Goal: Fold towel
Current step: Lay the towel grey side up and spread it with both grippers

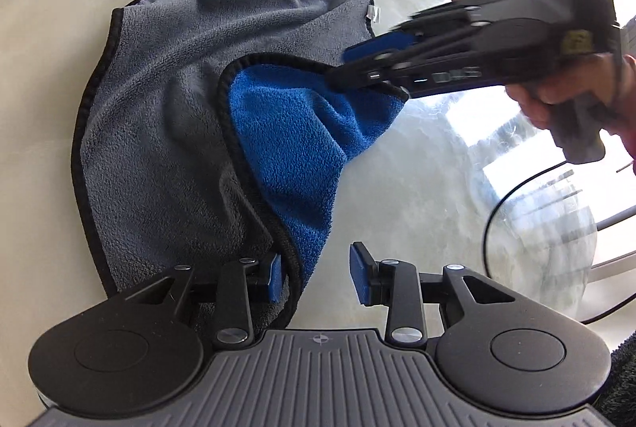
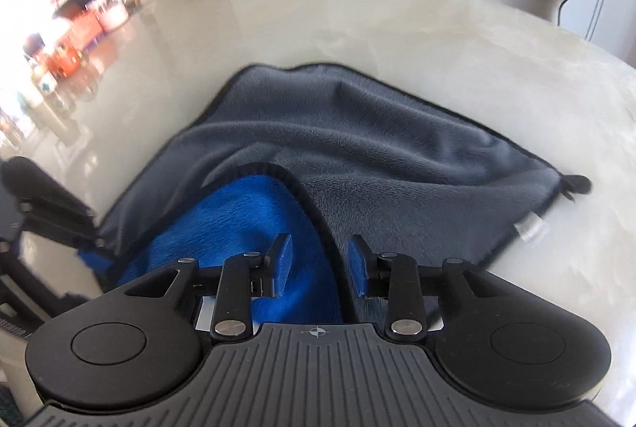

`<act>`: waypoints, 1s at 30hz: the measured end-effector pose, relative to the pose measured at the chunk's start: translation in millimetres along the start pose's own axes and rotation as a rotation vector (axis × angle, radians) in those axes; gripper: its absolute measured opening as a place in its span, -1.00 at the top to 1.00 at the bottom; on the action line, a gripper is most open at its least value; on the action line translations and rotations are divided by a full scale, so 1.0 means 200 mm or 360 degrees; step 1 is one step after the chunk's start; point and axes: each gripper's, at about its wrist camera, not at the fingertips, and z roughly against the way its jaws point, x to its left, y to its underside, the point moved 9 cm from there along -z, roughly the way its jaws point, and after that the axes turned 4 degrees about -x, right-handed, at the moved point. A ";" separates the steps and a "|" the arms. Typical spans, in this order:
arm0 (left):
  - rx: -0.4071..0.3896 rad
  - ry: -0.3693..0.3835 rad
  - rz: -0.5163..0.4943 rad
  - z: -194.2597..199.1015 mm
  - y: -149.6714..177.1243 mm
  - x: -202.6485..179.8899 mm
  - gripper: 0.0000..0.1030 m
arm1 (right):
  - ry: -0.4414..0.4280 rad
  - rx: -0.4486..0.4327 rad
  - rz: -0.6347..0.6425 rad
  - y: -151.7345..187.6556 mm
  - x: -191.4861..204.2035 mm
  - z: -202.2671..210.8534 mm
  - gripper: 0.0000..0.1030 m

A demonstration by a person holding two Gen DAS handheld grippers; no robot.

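Both grippers, left (image 1: pixel 316 274) and right (image 2: pixel 318 264), have fingers spread around the towel's (image 1: pixel 167 117) near black-trimmed edge, its turned-up blue corner between them.

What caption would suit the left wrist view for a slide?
Open left gripper at the turned-over blue edge of a grey towel on a pale table; right gripper over it.

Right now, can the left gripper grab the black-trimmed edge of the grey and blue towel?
Probably yes. The left gripper is open, and the towel's black-trimmed edge already lies between its fingers, beside the left blue pad. Nothing blocks it.
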 end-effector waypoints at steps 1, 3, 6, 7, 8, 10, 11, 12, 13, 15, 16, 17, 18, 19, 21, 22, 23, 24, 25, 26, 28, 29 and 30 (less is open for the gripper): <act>0.0002 -0.0004 0.0008 0.00 0.00 0.01 0.33 | -0.0002 0.0011 0.0002 0.00 0.00 -0.01 0.37; 0.0001 0.0000 0.0015 -0.01 0.00 0.01 0.33 | -0.0012 0.0010 0.0016 0.00 0.00 -0.03 0.36; 0.0006 0.0006 -0.0007 -0.02 0.00 0.00 0.33 | -0.0133 0.0038 0.0040 0.04 0.04 0.02 0.83; 0.0009 0.0009 -0.0024 -0.01 0.00 -0.01 0.35 | -0.0174 0.0042 0.0061 0.06 0.06 0.04 0.84; 0.0015 0.0017 -0.0048 -0.01 0.01 -0.03 0.39 | -0.0196 0.0061 0.0106 0.10 0.07 0.08 0.84; 0.0036 0.0043 -0.0092 -0.01 0.02 -0.08 0.39 | -0.0214 0.0099 0.0183 0.16 0.10 0.15 0.86; 0.0046 0.0057 -0.0113 -0.01 0.03 -0.10 0.39 | -0.0201 0.0123 0.0221 0.20 0.09 0.20 0.86; 0.0054 0.0075 -0.0130 -0.01 0.05 -0.13 0.39 | -0.0192 0.0145 0.0243 0.24 0.08 0.25 0.86; 0.0061 0.0096 -0.0144 -0.01 0.06 -0.16 0.39 | -0.0184 0.0158 0.0252 0.27 0.07 0.28 0.87; 0.0083 0.0153 -0.0170 0.00 0.08 -0.22 0.39 | -0.0152 0.0201 0.0263 0.36 0.04 0.38 0.87; 0.0090 0.0170 -0.0179 0.00 0.09 -0.23 0.39 | -0.0142 0.0215 0.0266 0.39 0.03 0.40 0.88; 0.0103 0.0179 -0.0206 -0.01 0.10 -0.26 0.39 | -0.0126 0.0245 0.0261 0.44 0.00 0.44 0.88; 0.0121 0.0180 -0.0240 -0.01 0.11 -0.29 0.39 | -0.0115 0.0277 0.0256 0.48 -0.01 0.46 0.88; 0.0138 0.0177 -0.0273 -0.01 0.13 -0.30 0.39 | -0.0089 0.0291 0.0239 0.51 -0.02 0.48 0.87; 0.0179 0.0196 -0.0320 -0.01 0.16 -0.34 0.39 | -0.0035 0.0317 0.0203 0.57 -0.06 0.51 0.84; 0.0192 0.0214 -0.0321 -0.01 0.17 -0.34 0.39 | -0.0031 0.0313 0.0178 0.57 -0.06 0.52 0.84; 0.0208 0.0222 -0.0326 -0.01 0.18 -0.34 0.34 | -0.0026 0.0264 0.0147 0.56 -0.07 0.53 0.74; 0.0222 0.0213 -0.0337 0.00 0.19 -0.33 0.33 | -0.0020 0.0205 0.0109 0.53 -0.06 0.53 0.67; 0.0228 0.0188 -0.0347 0.00 0.19 -0.30 0.32 | -0.0022 0.0168 0.0077 0.52 -0.05 0.53 0.45; 0.0231 0.0160 -0.0356 0.01 0.18 -0.28 0.30 | -0.0029 0.0100 0.0023 0.47 -0.05 0.52 0.33; 0.0219 0.0098 -0.0349 0.02 0.16 -0.21 0.25 | -0.0044 -0.0005 -0.0067 0.39 -0.04 0.50 0.33; 0.0185 0.0064 -0.0308 0.03 0.11 -0.16 0.21 | -0.0056 -0.0062 -0.0150 0.33 -0.05 0.47 0.27; 0.0141 0.0032 -0.0266 0.05 0.07 -0.11 0.18 | -0.0067 -0.0081 -0.0185 0.29 -0.04 0.44 0.22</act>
